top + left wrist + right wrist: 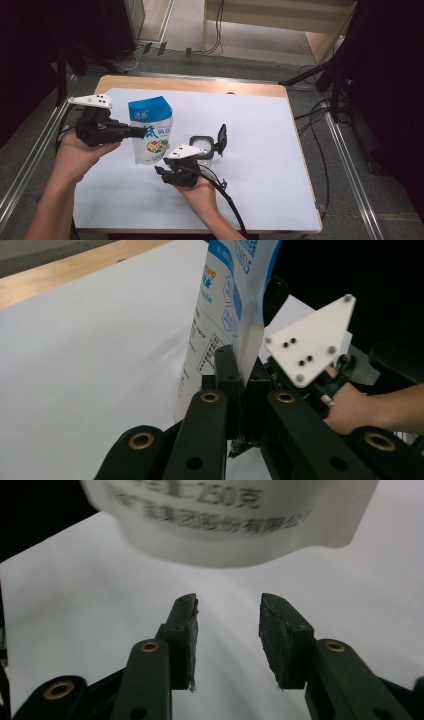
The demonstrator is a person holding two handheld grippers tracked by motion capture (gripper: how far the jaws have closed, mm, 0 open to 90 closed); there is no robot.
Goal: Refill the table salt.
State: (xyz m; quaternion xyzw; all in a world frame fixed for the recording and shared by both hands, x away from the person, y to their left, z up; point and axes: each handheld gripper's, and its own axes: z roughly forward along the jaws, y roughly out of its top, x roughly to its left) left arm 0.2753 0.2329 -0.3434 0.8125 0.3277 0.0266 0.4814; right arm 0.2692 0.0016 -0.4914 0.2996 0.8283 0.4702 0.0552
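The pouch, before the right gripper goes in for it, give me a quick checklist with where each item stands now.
1. Left gripper shut on the pouch: ok.
2. Pouch lifted off the table: ok, its bottom hangs free in the right gripper view.
3. Right gripper open, nothing between its fingers: ok.
4. Right gripper lined up under the pouch: ok, roughly.
5. Black box out of the way: cannot tell.
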